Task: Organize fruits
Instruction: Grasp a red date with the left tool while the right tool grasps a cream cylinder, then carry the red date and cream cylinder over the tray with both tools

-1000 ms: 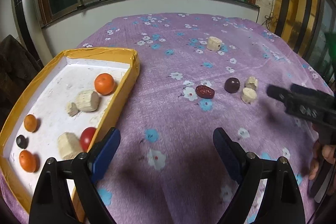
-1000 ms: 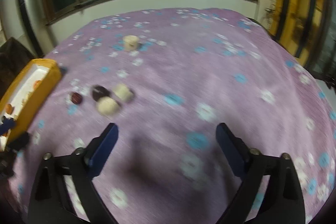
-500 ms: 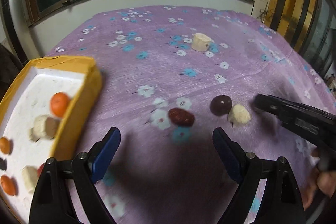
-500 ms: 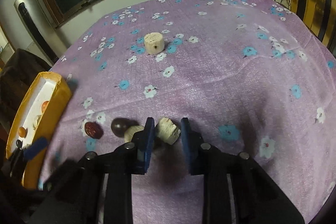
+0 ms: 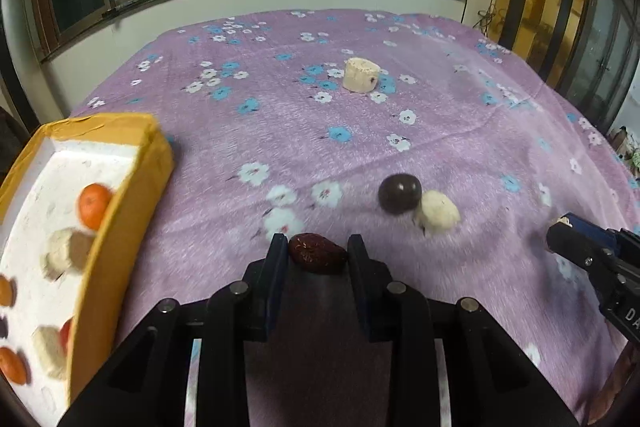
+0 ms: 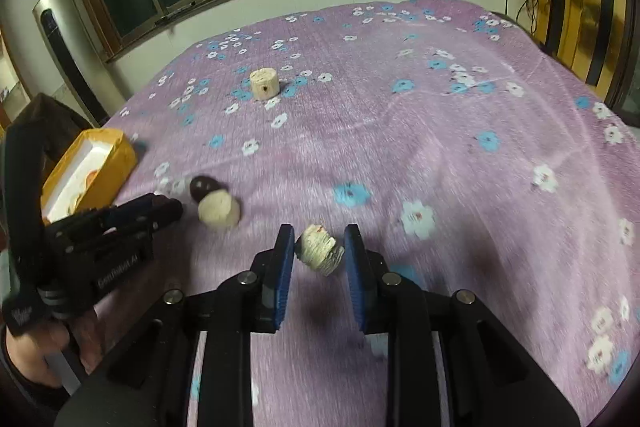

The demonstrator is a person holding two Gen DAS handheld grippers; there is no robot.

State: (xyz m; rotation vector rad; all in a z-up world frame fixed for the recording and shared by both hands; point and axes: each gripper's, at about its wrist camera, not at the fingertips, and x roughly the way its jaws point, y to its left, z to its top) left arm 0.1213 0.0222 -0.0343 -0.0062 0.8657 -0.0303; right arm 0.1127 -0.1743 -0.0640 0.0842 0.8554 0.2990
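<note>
My left gripper (image 5: 318,247) has a wrinkled red date (image 5: 318,258) between its blue pads on the purple flowered cloth; the jaws are closing and both pads touch the date. My right gripper (image 6: 320,239) is shut on a pale ridged fruit chunk (image 6: 320,251), held just above the cloth with a shadow beneath it. Beyond the left gripper lie a dark round fruit (image 5: 400,193) and a pale round piece (image 5: 438,213), touching each other. A pale cylinder-shaped piece (image 5: 360,74) stands farther back. The right gripper's tip (image 5: 560,233) shows at the right edge of the left wrist view.
A yellow-walled white tray (image 5: 120,211) sits at the left, holding oranges (image 5: 94,205), pale chunks and a red fruit. A hand (image 6: 44,351) holds the left gripper (image 6: 172,207) near the tray. A wall and window sill run behind the table.
The left gripper moved forward to the red date and closed around it. The right gripper closed on the pale chunk and drew it away from the dark fruit and pale piece.
</note>
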